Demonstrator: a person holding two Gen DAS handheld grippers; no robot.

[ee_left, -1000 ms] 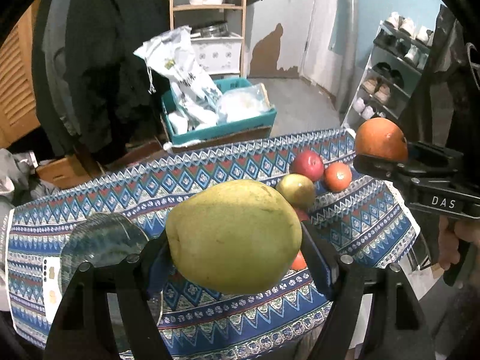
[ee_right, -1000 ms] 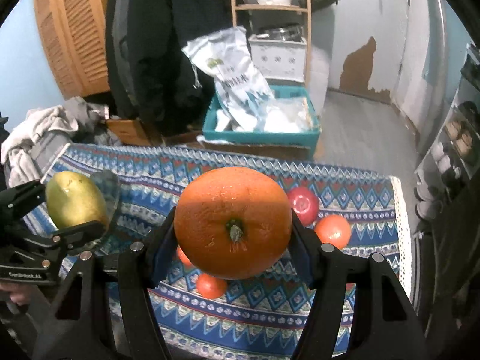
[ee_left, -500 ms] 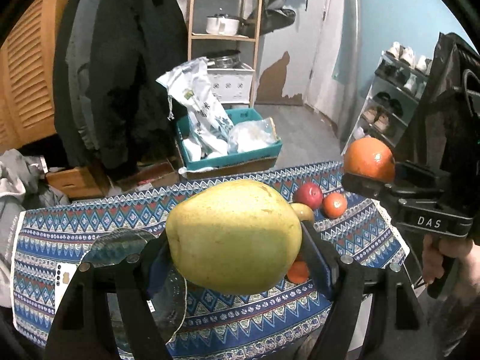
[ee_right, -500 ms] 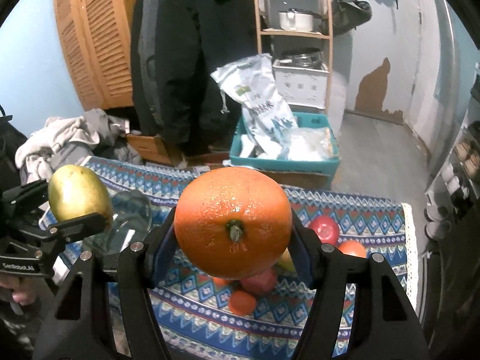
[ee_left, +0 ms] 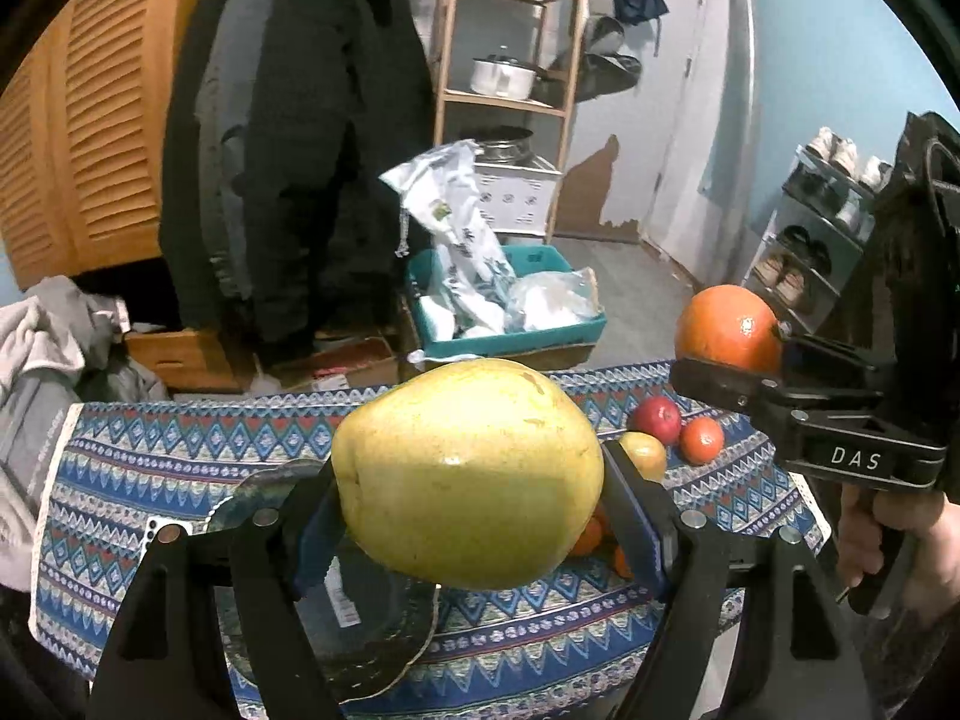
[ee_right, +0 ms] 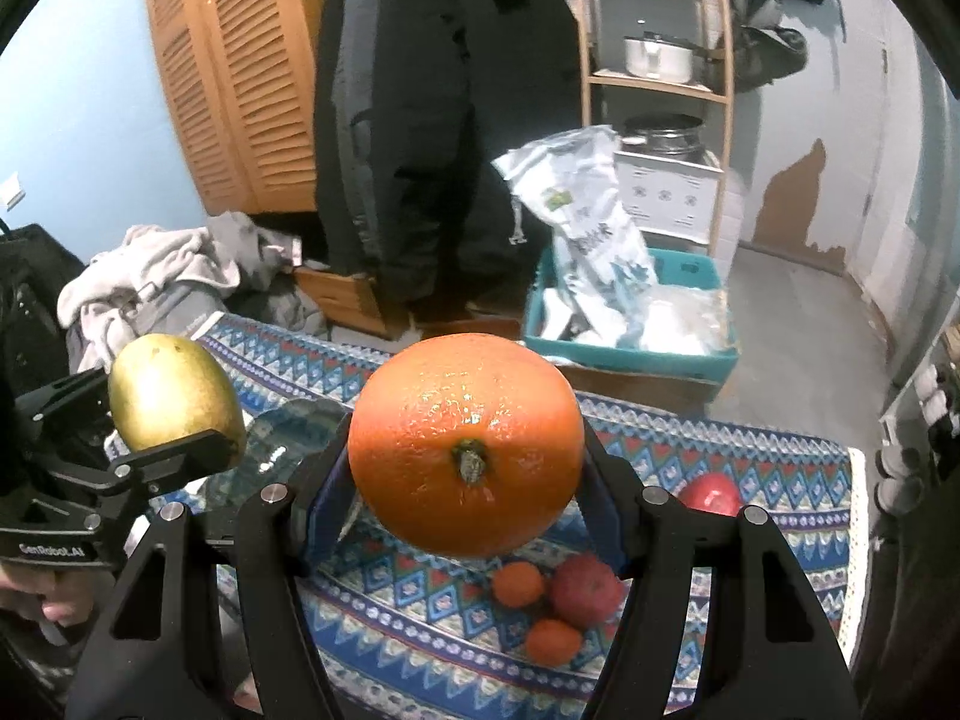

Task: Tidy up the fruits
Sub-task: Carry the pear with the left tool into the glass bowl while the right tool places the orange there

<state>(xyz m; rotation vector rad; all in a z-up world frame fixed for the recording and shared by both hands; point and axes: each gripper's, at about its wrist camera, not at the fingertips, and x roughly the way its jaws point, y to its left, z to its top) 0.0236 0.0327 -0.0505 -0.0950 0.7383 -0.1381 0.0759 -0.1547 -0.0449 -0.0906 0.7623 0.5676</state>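
Cluttered room: louvred wooden doors point(ee_right: 240, 78) at the back left, dark coats point(ee_left: 300, 138) hanging beside them, a wooden shelf unit point(ee_right: 654, 60) with a pot, and a teal bin point(ee_right: 630, 348) of plastic bags on the floor behind the surface.

Surface point(ee_left: 150, 450): covered in a blue patterned cloth. A clear glass plate point(ee_left: 360, 618) lies on its left part, under my left tool. On the right part, loose fruit: a red apple point(ee_left: 658, 418), a small orange fruit point(ee_left: 701, 439), more small ones point(ee_right: 519, 583) in a cluster.

Left tool point(ee_left: 474, 516): clamped on a large yellow-green pear point(ee_left: 468, 474), carried clear of the cloth, above the plate's near side.

Right tool point(ee_right: 465, 492): clamped on a big orange point(ee_right: 467, 453), stem end facing the camera, also in the air, over the fruit cluster. The two tools are side by side, well apart.

Step, as I judge it: both fruits picked and in carry; neither is placed. The plate looks like the likely destination, though I cannot be sure.

Next move calls for: lowering one fruit at a time onto the plate, easing the tool apart only once the fruit rests, since both are round and will likely roll. Leave room for the second fruit.
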